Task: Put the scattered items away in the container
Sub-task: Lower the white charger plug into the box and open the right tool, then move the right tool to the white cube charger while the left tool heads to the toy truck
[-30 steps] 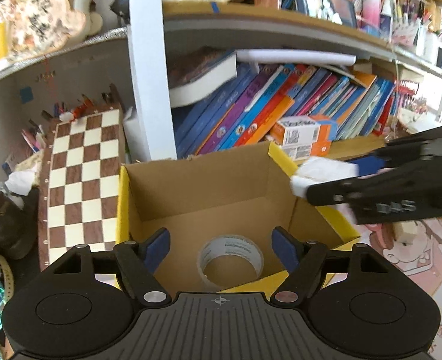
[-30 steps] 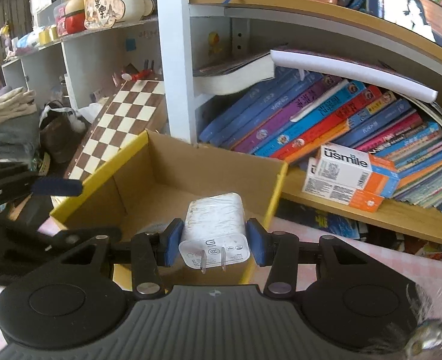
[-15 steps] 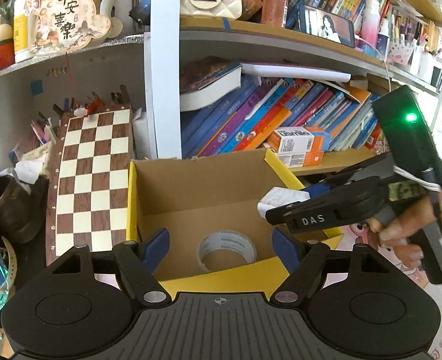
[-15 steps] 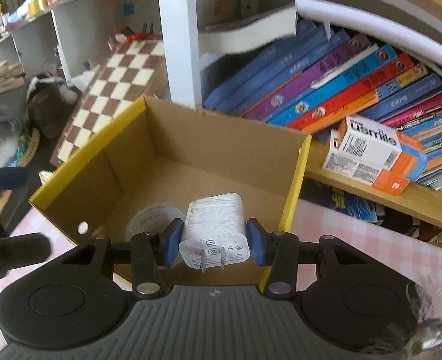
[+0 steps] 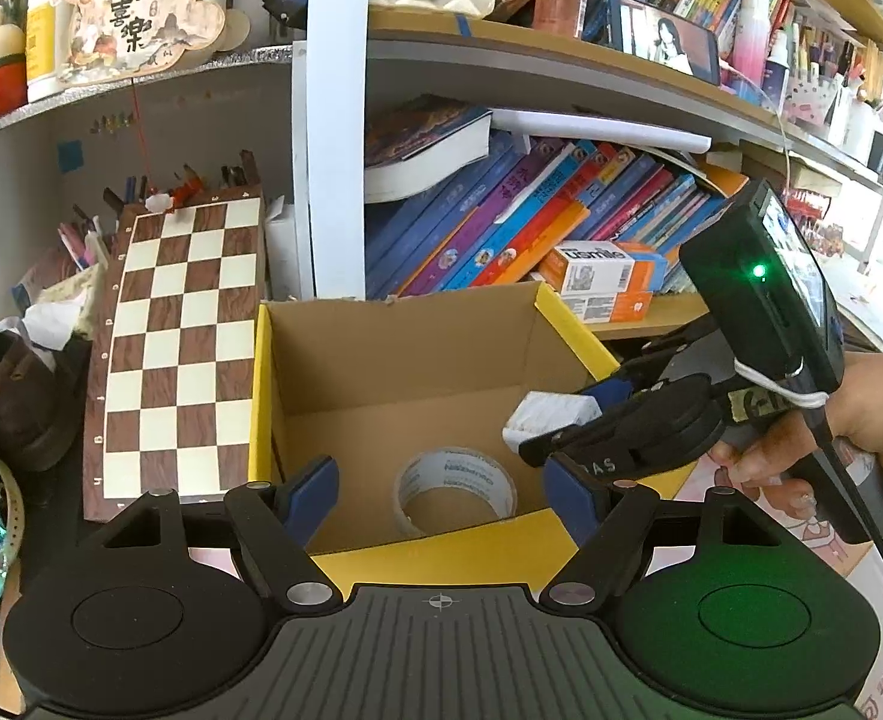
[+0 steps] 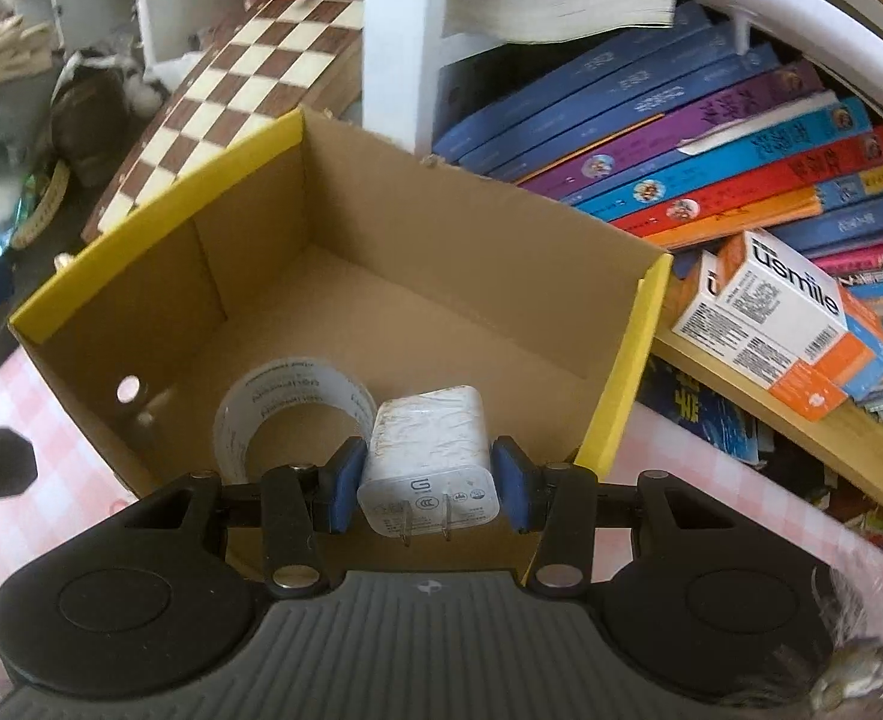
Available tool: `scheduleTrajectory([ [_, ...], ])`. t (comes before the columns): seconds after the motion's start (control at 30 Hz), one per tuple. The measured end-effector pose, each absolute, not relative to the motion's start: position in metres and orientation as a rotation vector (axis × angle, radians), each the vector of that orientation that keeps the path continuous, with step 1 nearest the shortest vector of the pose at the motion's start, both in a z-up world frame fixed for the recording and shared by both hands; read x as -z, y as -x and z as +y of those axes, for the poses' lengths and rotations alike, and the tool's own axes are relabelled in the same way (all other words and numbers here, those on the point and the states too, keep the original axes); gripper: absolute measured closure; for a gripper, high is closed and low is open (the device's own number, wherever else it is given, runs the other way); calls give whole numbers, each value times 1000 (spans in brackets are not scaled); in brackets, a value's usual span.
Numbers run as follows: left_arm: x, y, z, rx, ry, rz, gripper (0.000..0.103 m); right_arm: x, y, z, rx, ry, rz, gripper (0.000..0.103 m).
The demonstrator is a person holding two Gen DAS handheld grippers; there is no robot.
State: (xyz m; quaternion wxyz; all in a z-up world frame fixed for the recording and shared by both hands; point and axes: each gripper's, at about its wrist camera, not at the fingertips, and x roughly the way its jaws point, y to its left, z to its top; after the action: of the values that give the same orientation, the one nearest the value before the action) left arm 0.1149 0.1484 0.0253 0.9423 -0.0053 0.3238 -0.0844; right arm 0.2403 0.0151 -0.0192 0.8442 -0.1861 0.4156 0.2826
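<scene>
An open cardboard box with yellow flaps (image 5: 393,348) (image 6: 417,228) stands in front of the bookshelf. A roll of clear tape (image 5: 454,489) (image 6: 291,408) lies on its floor. My right gripper (image 6: 426,483) is shut on a white charger plug (image 6: 428,456), held over the box's near right corner, above the inside; from the left wrist view the plug (image 5: 552,417) hangs inside the box's right wall. My left gripper (image 5: 441,489) is open and empty at the box's near edge.
A chessboard (image 5: 183,336) (image 6: 249,54) leans left of the box. Leaning books (image 5: 531,222) and an orange-white usmile carton (image 5: 603,267) (image 6: 783,312) sit on the shelf behind. A brown shoe (image 5: 9,390) lies far left. Pink checked cloth (image 6: 711,480) covers the table.
My right gripper has moved with the plug from outside the box's right flap to over its inside and tilted down. My left gripper has drawn back slightly.
</scene>
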Motion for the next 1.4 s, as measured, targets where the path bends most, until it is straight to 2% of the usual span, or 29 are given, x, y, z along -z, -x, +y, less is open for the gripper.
scheduleTrajectory([
  [0.83, -19, -127, 151, 172, 25, 678, 25, 28, -249, 29, -635, 500, 873, 58],
  [1.03, -23, -125, 151, 174, 22, 665, 25, 19, -243, 23, -634, 475, 854, 53],
  [1.4, -36, -104, 150, 179, 20, 629, 25, -6, -218, 4, -582, 397, 822, 52],
])
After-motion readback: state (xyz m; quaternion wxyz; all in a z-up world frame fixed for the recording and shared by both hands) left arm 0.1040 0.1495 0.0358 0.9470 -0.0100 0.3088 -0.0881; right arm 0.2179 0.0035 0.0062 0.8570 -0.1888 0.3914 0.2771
